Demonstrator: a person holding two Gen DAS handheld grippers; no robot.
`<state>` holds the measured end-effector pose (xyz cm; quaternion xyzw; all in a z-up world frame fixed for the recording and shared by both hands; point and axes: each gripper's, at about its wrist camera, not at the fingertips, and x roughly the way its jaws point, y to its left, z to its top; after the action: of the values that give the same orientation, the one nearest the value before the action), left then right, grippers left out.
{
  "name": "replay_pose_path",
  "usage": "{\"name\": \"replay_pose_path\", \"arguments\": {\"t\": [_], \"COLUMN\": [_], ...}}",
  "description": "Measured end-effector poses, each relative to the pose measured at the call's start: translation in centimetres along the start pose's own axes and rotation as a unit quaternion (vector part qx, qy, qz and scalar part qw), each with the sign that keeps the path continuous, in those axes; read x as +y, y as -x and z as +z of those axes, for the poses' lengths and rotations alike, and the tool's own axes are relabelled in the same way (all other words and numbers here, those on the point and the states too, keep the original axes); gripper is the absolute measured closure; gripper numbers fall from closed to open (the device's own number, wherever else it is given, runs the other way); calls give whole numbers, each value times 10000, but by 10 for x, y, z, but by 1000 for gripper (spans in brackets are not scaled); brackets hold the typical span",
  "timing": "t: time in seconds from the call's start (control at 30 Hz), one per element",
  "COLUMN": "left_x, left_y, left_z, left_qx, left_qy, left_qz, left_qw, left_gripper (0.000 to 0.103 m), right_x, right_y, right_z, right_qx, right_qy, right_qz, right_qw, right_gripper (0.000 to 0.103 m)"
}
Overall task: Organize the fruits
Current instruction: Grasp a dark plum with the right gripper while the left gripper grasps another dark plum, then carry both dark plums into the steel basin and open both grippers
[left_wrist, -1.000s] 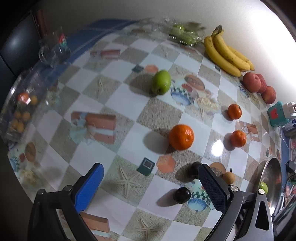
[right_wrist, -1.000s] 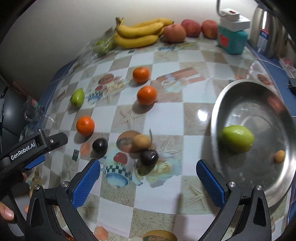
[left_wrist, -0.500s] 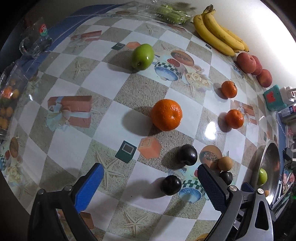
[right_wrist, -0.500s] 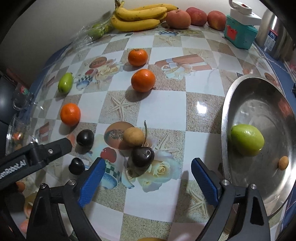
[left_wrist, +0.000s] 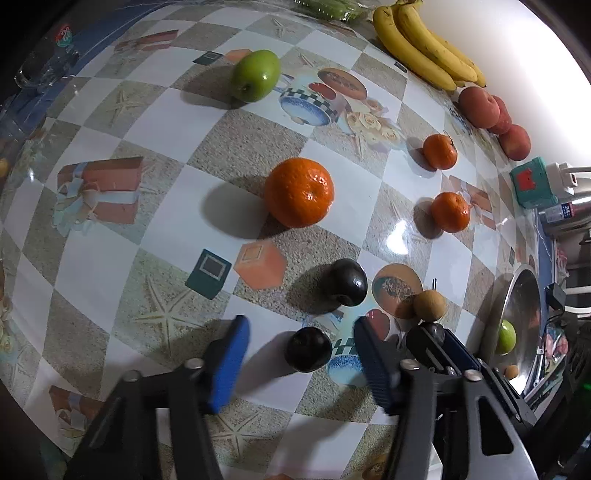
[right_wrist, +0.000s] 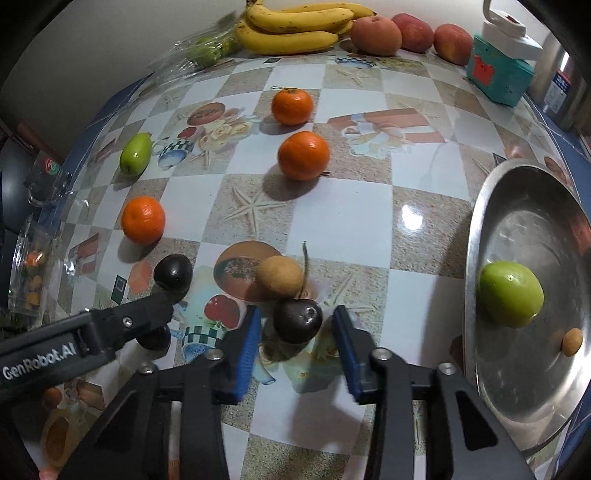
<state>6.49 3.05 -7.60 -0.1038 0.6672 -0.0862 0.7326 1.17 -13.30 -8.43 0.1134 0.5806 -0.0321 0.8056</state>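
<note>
Plums sit between both sets of jaws, which have just been closing. My left gripper (left_wrist: pixel 301 350) brackets 1 dark plum (left_wrist: pixel 309 349), pads not touching it, so released. My right gripper (right_wrist: pixel 295 332) flanks another plum (right_wrist: pixel 297 319), gaps either side. Metal bowl (right_wrist: pixel 480 236) lies at 3 o'clock.

Two steep close views (shared tabletop (left_wrist: pixel 343 192))

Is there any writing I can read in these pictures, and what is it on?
"GenRobot.AI": white letters on the black body of the left gripper, seen from the right wrist.
Red and green mark on the clear glass: too blurred.
Blue label on the steel kettle: too small.
</note>
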Motion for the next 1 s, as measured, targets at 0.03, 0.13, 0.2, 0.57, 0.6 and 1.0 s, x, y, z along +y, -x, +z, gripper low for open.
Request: {"name": "replay_pose_path", "arguments": {"t": [0.03,0.13,0.2,0.57,0.6,1.0], "left_x": [0,-2,-2,-2,-2,-9], "left_y": [0,-1,-2,-2,-1,29], "left_z": [0,0,-1,-1,-1,0], "left_qx": [10,27,63,53,32,-476], "left_qy": [-1,-20,-22,-17,-12,-193], "left_qz": [0,-2,-34,-86,-103,-382], "left_qw": [10000,10000,10000,9999,9999,9979], "left_gripper": [47,54,63,75,75,75], "right_x": [0,0,-1,-3,-3,-16], "right_y": [0,0,0,2,3,34], "right_z": [0,0,0,-1,-1,-3], "right_qx": [1,-8,-16,-34,-38,-406], "right_qy": [2,-3,-24,-49,-54,-343], "right_qz": [7,-3,-1,51,68,361], "right_qw": [10000,10000,10000,10000,10000,9979], "right_gripper": [68,73,75,76,76,77]}}
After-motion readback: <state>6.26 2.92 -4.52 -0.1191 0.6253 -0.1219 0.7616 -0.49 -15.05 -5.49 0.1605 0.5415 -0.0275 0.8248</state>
